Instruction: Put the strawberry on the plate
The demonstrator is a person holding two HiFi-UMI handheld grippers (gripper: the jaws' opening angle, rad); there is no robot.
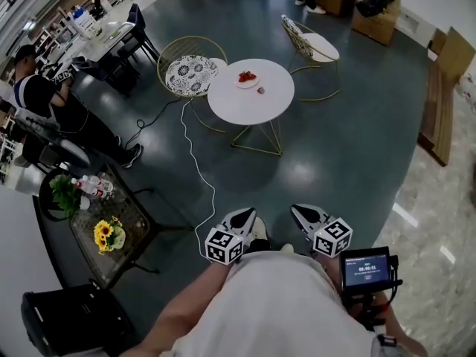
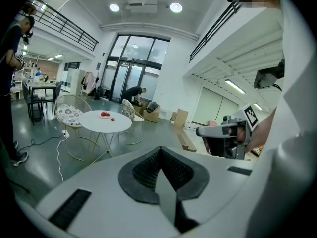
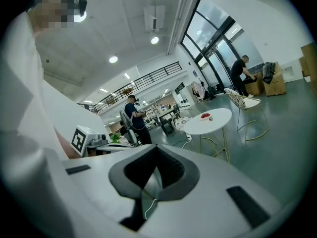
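Left tool [image 1: 243,216] sits low in the centre of the head view, tips pointing up-frame. In the left gripper view [image 2: 161,149] its jaws are fully together with nothing between them. Right tool [image 1: 303,213] is just beside it, to the right, and in the right gripper view [image 3: 156,148] its jaws are also closed and it has hold of nothing. Both tools are held close to the person's white-shirted body, well apart from the counter.

The round white counter [image 1: 253,106] on thin gold wire legs is in the upper centre of the head view. The plate [image 1: 247,79] is on its far side with red fruit already piled on it. One loose strawberry [image 1: 259,90] lies on the bare counter top just beside the plate, toward the lower right, not on it. The same layout shows small in the left gripper view, plate [image 2: 104,114] and strawberry [image 2: 113,119], at left of middle.

A wire chair with a patterned cushion [image 1: 191,73] is at the counter's left, and a second wire chair [image 1: 312,47] is at its upper right. A white cable [image 1: 197,166] runs over the dark floor from the counter down toward the tools. A glass side table with sunflowers [image 1: 108,234] is at lower left. A person in a dark top [image 1: 37,95] is at the left edge. A small screen unit [image 1: 364,268] is at lower right.
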